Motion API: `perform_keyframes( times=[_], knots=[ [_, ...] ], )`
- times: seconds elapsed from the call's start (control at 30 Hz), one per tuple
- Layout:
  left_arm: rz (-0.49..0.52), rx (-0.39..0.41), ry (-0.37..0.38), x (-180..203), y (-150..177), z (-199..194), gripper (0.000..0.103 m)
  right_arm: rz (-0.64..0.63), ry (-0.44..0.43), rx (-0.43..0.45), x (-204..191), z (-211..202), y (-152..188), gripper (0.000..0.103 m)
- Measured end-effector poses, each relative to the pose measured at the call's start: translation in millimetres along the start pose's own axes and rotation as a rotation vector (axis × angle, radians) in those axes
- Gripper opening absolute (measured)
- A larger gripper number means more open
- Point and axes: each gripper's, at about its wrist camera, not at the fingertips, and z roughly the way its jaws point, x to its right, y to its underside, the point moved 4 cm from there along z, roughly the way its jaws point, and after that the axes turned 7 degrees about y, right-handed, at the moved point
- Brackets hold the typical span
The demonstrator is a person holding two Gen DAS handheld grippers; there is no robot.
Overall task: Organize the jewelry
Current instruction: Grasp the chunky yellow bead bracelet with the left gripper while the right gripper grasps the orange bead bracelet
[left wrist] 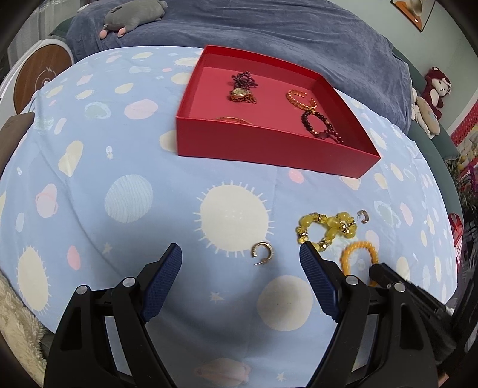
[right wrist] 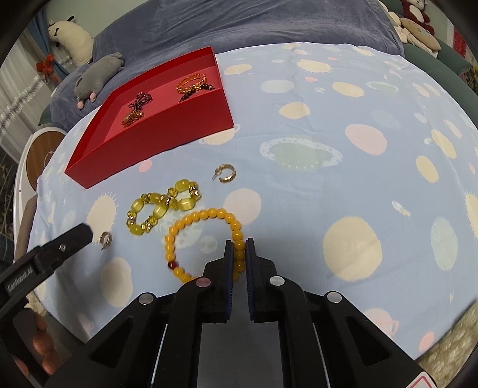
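Note:
A red box (left wrist: 269,149) (right wrist: 167,131) holds several bracelets and a watch. On the blue cloth lie a gold hoop earring (left wrist: 263,252) (right wrist: 104,239), a second gold hoop (right wrist: 226,173) (left wrist: 363,215), a pale yellow chunky bead bracelet (left wrist: 327,228) (right wrist: 162,206) and an orange bead bracelet (right wrist: 206,241) (left wrist: 358,256). My left gripper (left wrist: 240,253) is open, with the first hoop between its fingers. My right gripper (right wrist: 239,243) is shut on the orange bead bracelet, which still rests on the cloth.
The blue planet-print cloth (left wrist: 149,179) covers a table in front of a dark blue sofa blanket (left wrist: 269,27). A grey plush (left wrist: 134,15) and other plush toys (left wrist: 433,92) lie on the sofa. A round wooden stool (left wrist: 38,74) stands at the left.

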Motion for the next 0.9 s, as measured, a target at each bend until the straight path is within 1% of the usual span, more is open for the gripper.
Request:
perform_keyframes(
  times=[0.2,0.4,0.47,0.53,0.63,0.67,0.73,0.77,0.83,0.87,0.9],
  knots=[
    [0.055,-0.012,0.01,22,-9,17,0.076,0.005,-0.017,-0.006,2,-4,8,0.007],
    [0.115,-0.034,0.023,42,-15,35,0.065,0.012,-0.026,-0.005,3,-2,6,0.007],
    [0.131,-0.044,0.016,46,-15,41,0.064,0.015,-0.029,-0.006,4,-2,6,0.007],
    [0.141,-0.054,0.011,48,-14,46,0.06,0.017,-0.033,-0.006,4,-2,6,0.007],
    [0.172,-0.042,-0.017,51,-13,48,0.056,0.019,-0.035,-0.006,4,-2,6,0.007],
    [0.179,-0.04,-0.022,51,-13,49,0.054,0.019,-0.035,-0.006,5,-2,6,0.007],
    [0.19,-0.035,-0.032,50,-13,48,0.042,0.019,-0.035,-0.005,5,-2,6,0.007],
    [0.194,-0.032,-0.036,50,-13,48,0.039,0.019,-0.035,-0.005,5,-2,6,0.007],
    [0.197,-0.033,-0.032,49,-14,48,0.029,0.021,-0.036,-0.006,5,-2,6,0.008],
    [0.198,-0.034,-0.033,49,-14,47,0.026,0.022,-0.036,-0.006,5,-2,6,0.007],
    [0.196,-0.036,-0.027,49,-14,47,0.019,0.023,-0.036,-0.006,5,-2,7,0.007]
  ],
)
